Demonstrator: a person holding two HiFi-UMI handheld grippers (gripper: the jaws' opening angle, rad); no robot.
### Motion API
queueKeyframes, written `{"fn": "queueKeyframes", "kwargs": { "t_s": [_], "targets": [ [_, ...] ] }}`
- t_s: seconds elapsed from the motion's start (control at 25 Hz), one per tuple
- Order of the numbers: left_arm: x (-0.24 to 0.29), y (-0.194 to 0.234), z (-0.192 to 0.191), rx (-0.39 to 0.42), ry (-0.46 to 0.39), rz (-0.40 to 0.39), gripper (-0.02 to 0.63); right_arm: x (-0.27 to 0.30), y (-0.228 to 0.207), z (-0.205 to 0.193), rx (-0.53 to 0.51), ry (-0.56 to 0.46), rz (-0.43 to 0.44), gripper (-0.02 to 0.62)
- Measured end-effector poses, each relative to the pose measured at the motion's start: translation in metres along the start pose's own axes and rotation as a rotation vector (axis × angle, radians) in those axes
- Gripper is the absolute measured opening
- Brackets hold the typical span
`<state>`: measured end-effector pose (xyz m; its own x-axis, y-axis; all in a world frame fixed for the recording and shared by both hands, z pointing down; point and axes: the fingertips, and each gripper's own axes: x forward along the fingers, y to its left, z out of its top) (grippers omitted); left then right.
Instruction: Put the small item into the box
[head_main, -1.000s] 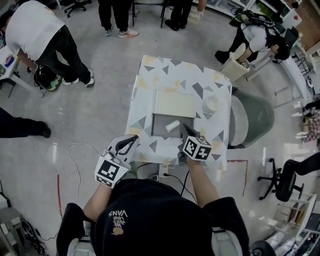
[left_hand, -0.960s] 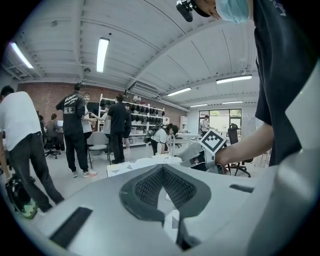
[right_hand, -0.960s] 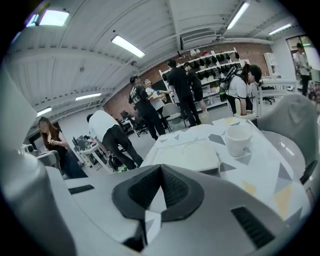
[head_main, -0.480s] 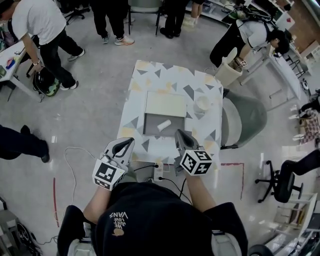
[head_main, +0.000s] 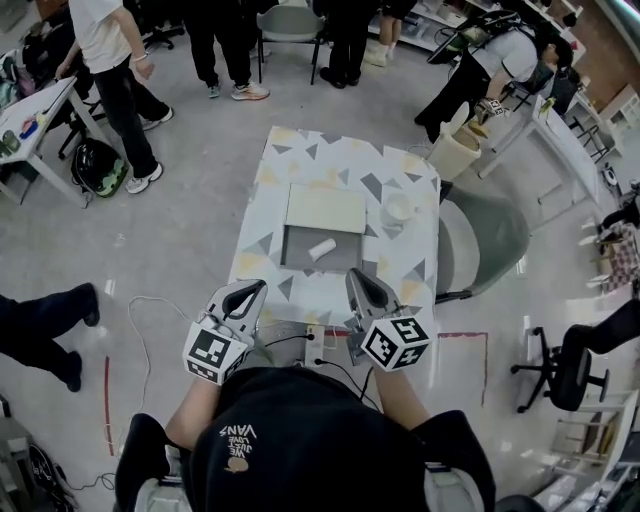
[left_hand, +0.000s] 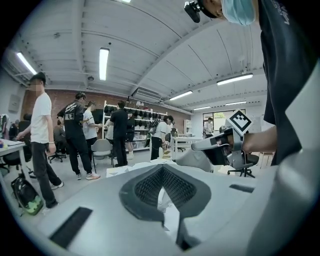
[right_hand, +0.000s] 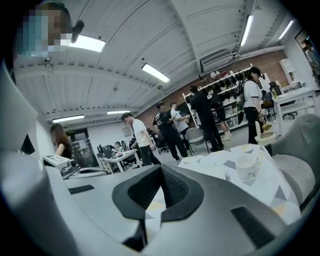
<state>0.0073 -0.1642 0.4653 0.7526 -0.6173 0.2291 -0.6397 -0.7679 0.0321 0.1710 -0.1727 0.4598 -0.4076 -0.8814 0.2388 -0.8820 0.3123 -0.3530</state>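
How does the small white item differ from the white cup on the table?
The small item lies on its side inside the grey box; the cup stands upright on the tablecloth beside it. The item looks slimmer than the cup. Both are white.

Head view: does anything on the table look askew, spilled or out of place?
Nothing stands out. The small item lies inside the open box, the lid lies flat behind it, and the cup stands upright to the right with no spill visible. The left gripper and right gripper are shut and empty.
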Motion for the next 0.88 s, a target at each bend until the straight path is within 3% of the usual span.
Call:
{"fn": "queueKeyframes", "kwargs": {
  "t_s": [0.24, 0.88],
  "targets": [
    [-0.007, -0.015, 0.004, 0.008, -0.008, 0.011, 0.006, -0.022, 0.012, 0.005, -0.047, -0.017, 0.037, 0.000],
    [-0.017, -0.035, 0.008, 0.023, -0.014, 0.034, 0.006, -0.050, 0.012, 0.002, -0.096, -0.027, 0.040, 0.000]
  ]
}}
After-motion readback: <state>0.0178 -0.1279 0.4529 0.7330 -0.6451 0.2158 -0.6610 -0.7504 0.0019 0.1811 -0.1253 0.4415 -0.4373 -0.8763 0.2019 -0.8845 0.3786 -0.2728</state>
